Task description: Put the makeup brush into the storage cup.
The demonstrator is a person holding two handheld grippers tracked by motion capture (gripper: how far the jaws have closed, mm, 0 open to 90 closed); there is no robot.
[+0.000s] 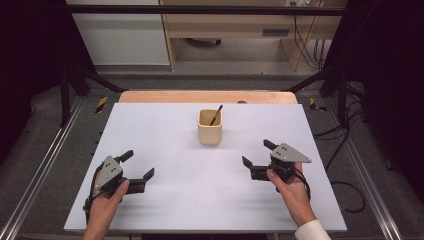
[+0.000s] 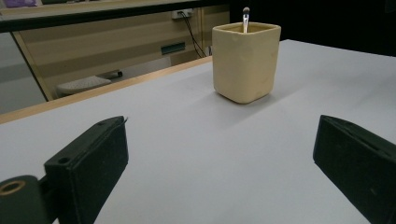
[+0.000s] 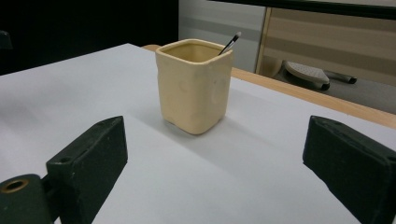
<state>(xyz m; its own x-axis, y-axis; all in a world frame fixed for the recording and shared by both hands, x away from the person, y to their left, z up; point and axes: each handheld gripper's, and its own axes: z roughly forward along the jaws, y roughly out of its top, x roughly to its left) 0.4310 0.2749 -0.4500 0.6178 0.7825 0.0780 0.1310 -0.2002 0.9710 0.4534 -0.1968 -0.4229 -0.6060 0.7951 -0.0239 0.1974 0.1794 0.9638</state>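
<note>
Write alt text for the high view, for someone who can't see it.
A person's two hands each hold an open black gripper, left and right, low over a white table, both aimed toward a cream square cup standing upright near the table's middle. A thin dark stick leans inside the cup. Neither gripper touches anything.

- My high view looks forward and down over the desk.
- Both gripper views sit low, near the desktop, sharing the cup.
</note>
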